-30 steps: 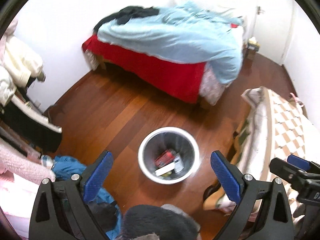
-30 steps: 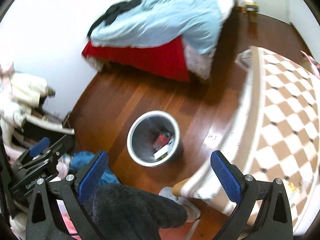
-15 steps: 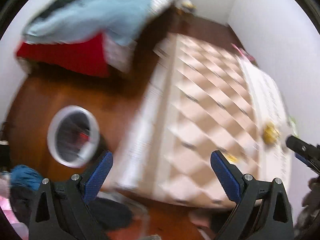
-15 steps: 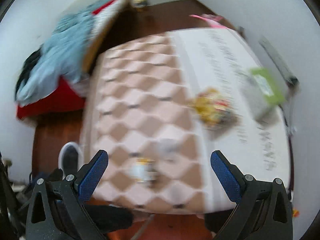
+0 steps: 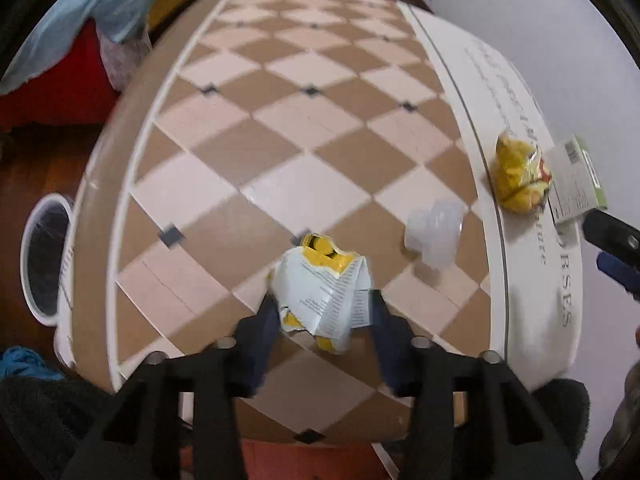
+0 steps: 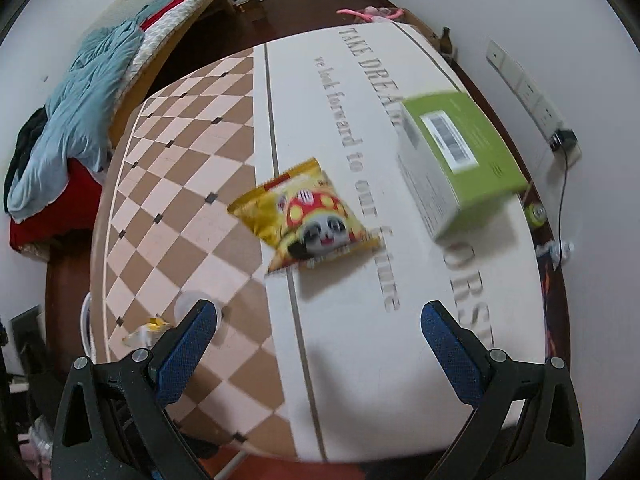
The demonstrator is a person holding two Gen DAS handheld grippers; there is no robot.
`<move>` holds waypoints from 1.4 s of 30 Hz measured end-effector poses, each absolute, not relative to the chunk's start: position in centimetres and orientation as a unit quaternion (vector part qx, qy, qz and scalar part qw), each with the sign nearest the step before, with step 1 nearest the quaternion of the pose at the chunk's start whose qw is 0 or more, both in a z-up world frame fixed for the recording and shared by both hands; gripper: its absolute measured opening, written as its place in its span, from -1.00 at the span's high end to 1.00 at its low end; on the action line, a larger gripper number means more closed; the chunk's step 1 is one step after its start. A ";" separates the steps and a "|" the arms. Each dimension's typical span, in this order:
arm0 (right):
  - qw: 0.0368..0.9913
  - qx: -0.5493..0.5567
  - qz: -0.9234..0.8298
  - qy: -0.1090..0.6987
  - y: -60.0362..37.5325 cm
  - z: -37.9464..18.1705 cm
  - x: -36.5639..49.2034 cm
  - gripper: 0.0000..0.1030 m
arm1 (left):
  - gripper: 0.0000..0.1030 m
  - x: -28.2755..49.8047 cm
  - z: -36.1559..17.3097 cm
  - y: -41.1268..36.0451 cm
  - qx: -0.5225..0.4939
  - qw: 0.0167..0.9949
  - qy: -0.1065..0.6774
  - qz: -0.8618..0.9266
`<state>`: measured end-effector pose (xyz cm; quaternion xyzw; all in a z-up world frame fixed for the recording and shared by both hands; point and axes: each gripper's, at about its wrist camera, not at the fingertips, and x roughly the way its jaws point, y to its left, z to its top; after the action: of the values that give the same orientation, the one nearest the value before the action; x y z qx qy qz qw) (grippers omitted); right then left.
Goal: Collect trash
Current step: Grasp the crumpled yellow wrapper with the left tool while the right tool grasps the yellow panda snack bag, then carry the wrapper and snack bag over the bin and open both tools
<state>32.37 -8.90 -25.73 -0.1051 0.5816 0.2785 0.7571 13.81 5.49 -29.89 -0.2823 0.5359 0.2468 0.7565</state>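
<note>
Covering the table [image 5: 248, 152] is a checkered cloth; a second ago the bin [image 5: 44, 256], now at nine o'clock, filled both views. The left hand-held gripper [image 5: 324, 316] pinches a crumpled wrapper [image 5: 324, 292]; the right hand-held gripper [image 6: 316, 348] hangs spread before the snack bag [image 6: 308, 220].

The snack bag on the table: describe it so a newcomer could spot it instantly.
Find the table with the checkered cloth and go to its white lettered strip. The snack bag lies there, just left of the green box. It alone is glossy yellow, printed with a panda face under a red spotted cap.
</note>
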 end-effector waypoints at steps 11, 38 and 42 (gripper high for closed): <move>0.749 -0.149 0.283 0.580 -3.0 -30.6 36.8 -0.72 | 0.30 14.9 -30.1 9.0 -0.233 0.758 0.529 0.302; 0.763 -0.090 0.362 0.528 0.2 -21.6 30.5 -0.06 | 0.30 11.5 -19.1 12.4 -0.183 0.816 0.430 0.340; 0.760 -0.085 0.405 0.501 3.6 -18.1 27.3 -0.06 | 0.30 8.4 -15.6 14.6 -0.178 0.825 0.398 0.361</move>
<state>27.27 3.63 -18.08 -0.0854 0.5015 0.4049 0.7598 8.44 14.64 -15.60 -0.1776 0.3977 0.3609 0.8246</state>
